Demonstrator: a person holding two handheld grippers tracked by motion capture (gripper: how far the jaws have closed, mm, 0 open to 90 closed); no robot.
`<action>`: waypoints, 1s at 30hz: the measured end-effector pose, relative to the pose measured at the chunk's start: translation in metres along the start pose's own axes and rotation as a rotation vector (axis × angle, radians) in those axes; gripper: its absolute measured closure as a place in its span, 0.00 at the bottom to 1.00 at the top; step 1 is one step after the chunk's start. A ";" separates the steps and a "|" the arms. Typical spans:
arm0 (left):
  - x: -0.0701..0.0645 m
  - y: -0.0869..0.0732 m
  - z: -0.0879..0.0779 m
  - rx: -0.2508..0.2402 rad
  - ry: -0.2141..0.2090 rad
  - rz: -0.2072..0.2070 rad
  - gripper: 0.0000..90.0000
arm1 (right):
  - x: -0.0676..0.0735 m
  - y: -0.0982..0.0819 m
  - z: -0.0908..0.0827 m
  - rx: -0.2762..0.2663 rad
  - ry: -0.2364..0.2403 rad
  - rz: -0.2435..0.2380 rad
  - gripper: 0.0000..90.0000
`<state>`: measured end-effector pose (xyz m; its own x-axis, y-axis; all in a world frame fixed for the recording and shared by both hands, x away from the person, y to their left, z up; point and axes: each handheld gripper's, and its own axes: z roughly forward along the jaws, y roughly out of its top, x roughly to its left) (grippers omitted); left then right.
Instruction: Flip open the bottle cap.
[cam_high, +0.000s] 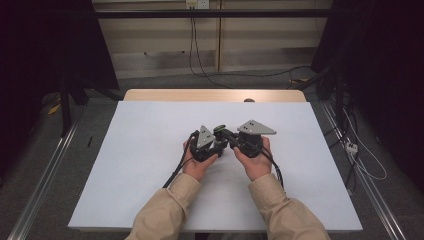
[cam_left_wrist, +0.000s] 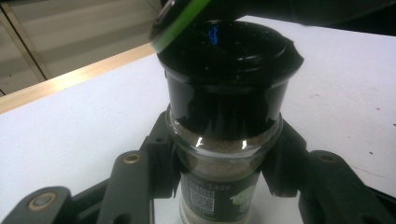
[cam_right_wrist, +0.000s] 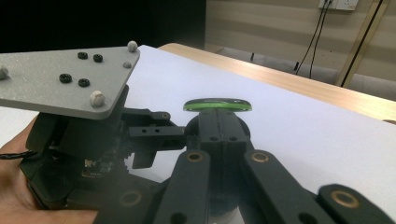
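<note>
The left gripper (cam_high: 214, 145) and the right gripper (cam_high: 235, 142) meet at the middle of the white table (cam_high: 150, 165) in the high view, each in a hand, with a small dark jar between them. Its green-edged lid (cam_high: 219, 129) stands out on top; the jar body is too small there to make out.

In the left gripper view, the two black jaws clamp the spice jar (cam_left_wrist: 223, 163) at its clear glass neck, one jaw on each side. The jar stands upright with brownish powder inside and a black cap (cam_left_wrist: 229, 60) above. A green-rimmed flip lid (cam_left_wrist: 180, 21) stands tilted open at the cap's upper left.

In the right gripper view, the jaws are pressed together in front of the cap, seemingly right under the green-edged lid (cam_right_wrist: 217, 104), though whether they pinch anything is hard to tell. The left gripper (cam_right_wrist: 140, 135) sits just to the left, with its grey plate (cam_right_wrist: 60, 79) on top.
</note>
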<state>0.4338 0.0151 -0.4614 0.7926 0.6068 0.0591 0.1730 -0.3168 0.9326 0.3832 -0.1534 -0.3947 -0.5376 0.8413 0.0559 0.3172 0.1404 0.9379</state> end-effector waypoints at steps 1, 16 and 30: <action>0.000 0.000 0.000 -0.001 0.000 -0.001 0.59 | 0.000 0.001 0.000 -0.002 0.002 0.003 1.00; 0.002 0.000 0.000 -0.001 0.002 -0.022 0.59 | 0.000 0.011 -0.001 -0.018 0.001 -0.007 1.00; 0.001 0.000 0.000 -0.001 0.000 -0.021 0.59 | -0.003 0.004 -0.007 0.012 0.009 -0.024 1.00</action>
<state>0.4347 0.0163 -0.4615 0.7888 0.6134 0.0395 0.1889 -0.3031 0.9340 0.3805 -0.1587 -0.3886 -0.5521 0.8330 0.0367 0.3140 0.1669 0.9347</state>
